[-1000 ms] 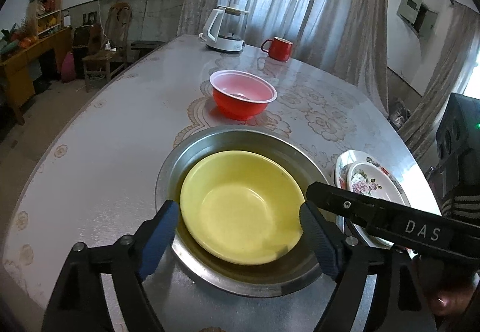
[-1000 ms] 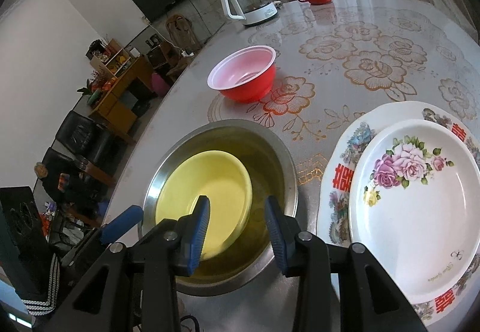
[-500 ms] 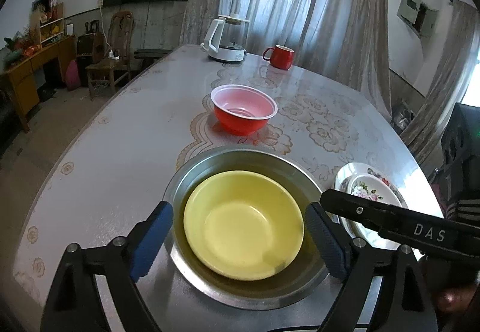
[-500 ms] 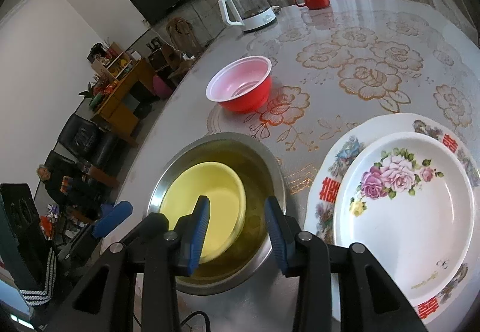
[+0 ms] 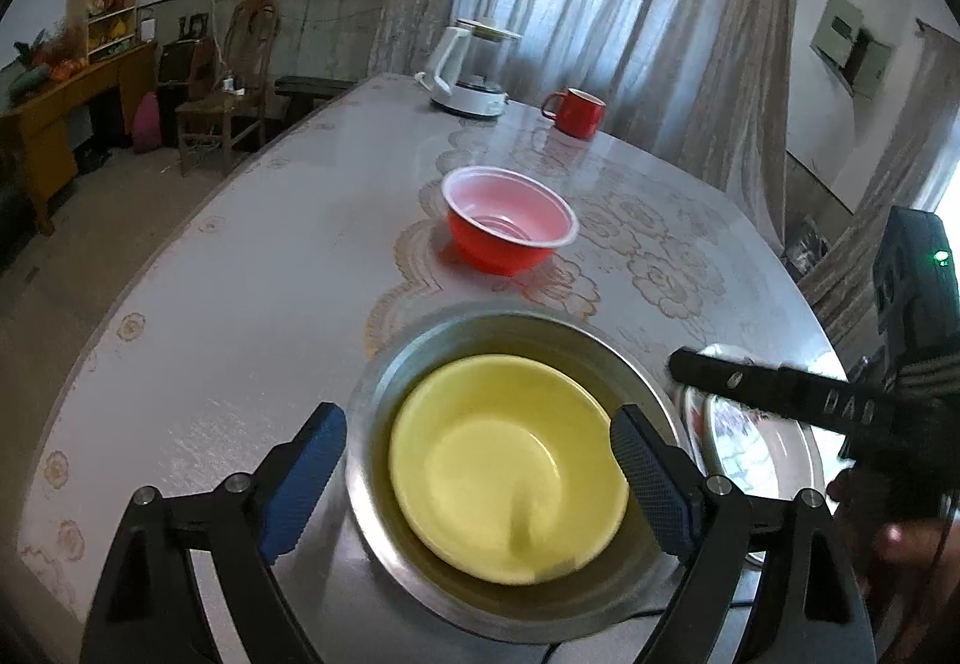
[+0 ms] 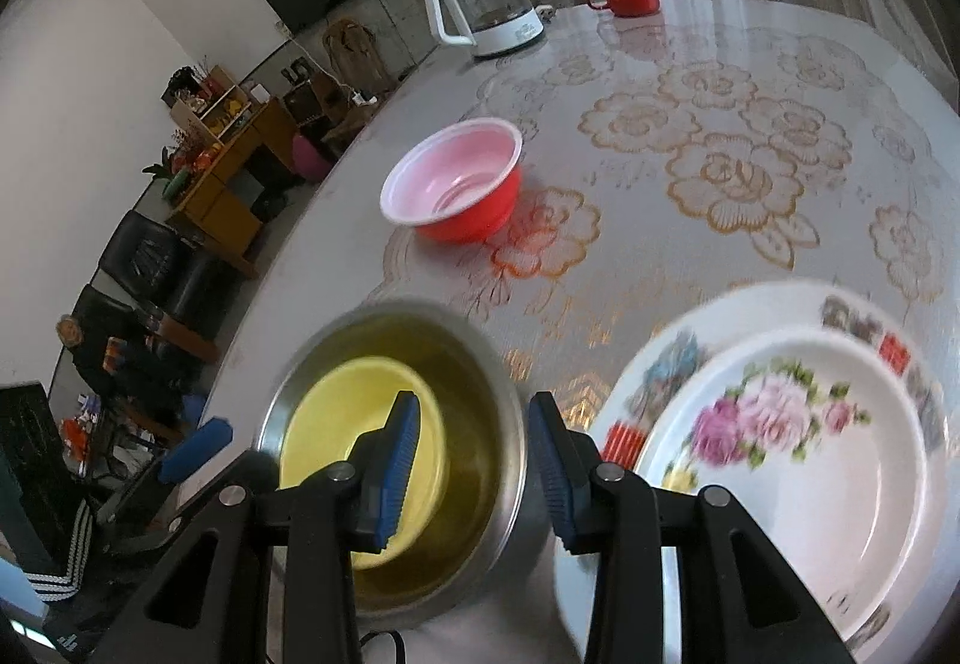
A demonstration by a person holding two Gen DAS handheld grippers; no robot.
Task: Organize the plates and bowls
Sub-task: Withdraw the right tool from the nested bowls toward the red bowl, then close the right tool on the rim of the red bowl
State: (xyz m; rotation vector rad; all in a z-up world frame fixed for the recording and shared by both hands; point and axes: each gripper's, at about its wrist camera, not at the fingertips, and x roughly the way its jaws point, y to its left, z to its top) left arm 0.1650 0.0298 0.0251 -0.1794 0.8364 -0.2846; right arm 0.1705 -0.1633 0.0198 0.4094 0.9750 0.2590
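Note:
A yellow bowl (image 5: 504, 460) sits inside a steel bowl (image 5: 480, 334) at the near edge of the table; both also show in the right wrist view, yellow bowl (image 6: 336, 412) in steel bowl (image 6: 474, 376). A red bowl with a pale pink inside (image 5: 510, 223) (image 6: 456, 190) stands farther back. A small floral plate (image 6: 798, 460) lies on a larger plate (image 6: 672, 358) to the right. My left gripper (image 5: 477, 469) is open and empty, raised over the nested bowls. My right gripper (image 6: 474, 460) is open and empty, its fingers either side of the steel bowl's right rim, above it.
A white kettle (image 5: 474, 70) and a red mug (image 5: 576, 112) stand at the far end of the flower-patterned table (image 5: 240, 274). The right gripper's body (image 5: 780, 394) reaches in over the plates. Chairs and a wooden desk (image 5: 54, 118) are off to the left.
Both grippers have pulled back and up from the nested bowls. The bowls and plates have stayed in place. Both jaws stay open.

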